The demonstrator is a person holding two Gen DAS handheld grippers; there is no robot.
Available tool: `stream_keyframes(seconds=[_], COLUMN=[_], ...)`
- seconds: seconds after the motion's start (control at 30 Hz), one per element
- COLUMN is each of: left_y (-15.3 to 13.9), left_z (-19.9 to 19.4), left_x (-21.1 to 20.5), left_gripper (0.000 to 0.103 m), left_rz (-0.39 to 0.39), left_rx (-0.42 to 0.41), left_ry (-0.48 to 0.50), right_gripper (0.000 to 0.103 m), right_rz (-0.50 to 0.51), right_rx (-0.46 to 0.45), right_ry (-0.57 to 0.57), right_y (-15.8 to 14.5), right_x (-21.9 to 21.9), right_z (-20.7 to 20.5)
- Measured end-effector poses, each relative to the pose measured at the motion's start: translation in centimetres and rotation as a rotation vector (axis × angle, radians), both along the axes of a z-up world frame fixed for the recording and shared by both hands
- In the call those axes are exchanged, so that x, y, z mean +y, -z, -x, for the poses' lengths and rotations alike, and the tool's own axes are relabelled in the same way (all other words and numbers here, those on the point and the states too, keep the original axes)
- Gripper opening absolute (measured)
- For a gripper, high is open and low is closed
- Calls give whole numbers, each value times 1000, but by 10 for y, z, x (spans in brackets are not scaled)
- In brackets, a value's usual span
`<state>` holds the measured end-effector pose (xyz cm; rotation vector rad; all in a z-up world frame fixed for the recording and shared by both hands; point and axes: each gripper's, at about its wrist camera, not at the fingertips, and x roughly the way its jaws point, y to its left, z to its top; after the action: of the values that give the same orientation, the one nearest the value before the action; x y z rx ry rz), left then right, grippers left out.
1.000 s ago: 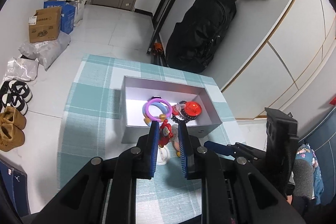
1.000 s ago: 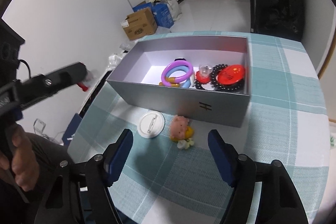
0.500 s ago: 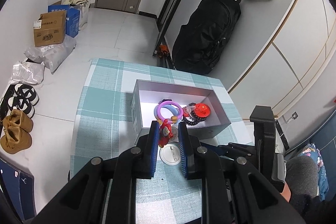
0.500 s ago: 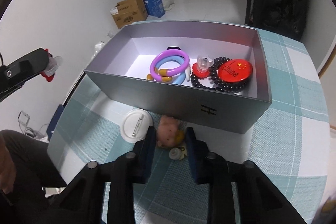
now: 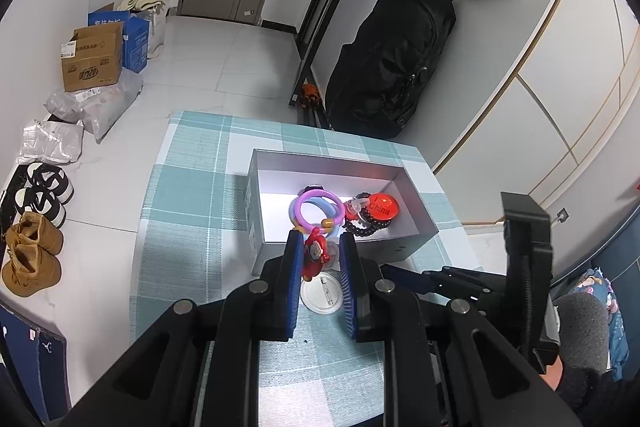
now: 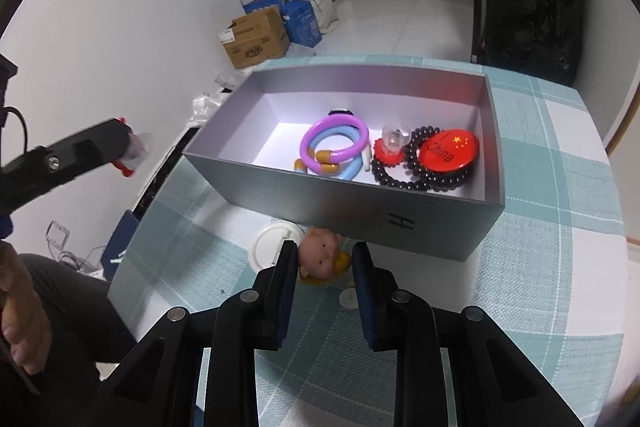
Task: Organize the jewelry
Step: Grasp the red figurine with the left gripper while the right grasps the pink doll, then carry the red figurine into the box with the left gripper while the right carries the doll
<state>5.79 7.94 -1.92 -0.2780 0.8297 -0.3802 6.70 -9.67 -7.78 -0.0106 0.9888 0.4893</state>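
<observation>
Jewelry sits mostly in the grey box (image 6: 404, 223), which stands on my checked tablecloth (image 6: 560, 187) toward its far edge. Inside the box, against the right wall, lies the red China badge (image 6: 450, 149) on a black bead bracelet (image 6: 416, 179); next to it toward the middle a small clear ring on a red base (image 6: 394, 143), then the purple and blue bangles (image 6: 336, 147) looped together.

Outside, in front of the box's near wall, a white round badge (image 6: 272, 239) lies face down on the cloth. Just right of it is the pink doll-head charm (image 6: 322, 259), and my right gripper (image 6: 324, 259) has its blue pads closed narrowly against both sides of that charm, close to the cloth.

My left gripper (image 5: 318, 251) is closed as tight as it goes on a small red figure charm (image 5: 314, 255), held up in the air over the near wall of the box, above the white badge (image 5: 322, 297).
</observation>
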Motion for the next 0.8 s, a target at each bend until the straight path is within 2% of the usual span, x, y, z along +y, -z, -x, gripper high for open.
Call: stream_keyframes(seconds=[0.27, 0.8], left_y=[1, -5], left_z=[1, -7], left_x=[-8, -26], left_gripper=[13, 13], left_rz=[-23, -13], left_rx=[0, 2], left_ry=[6, 21], right_gripper=[26, 26], right_rz=[-34, -147], right_rx=[-12, -84], right_ry=[-8, 10], right_y=[-12, -48], right_x=[-6, -28], right_z=[4, 11])
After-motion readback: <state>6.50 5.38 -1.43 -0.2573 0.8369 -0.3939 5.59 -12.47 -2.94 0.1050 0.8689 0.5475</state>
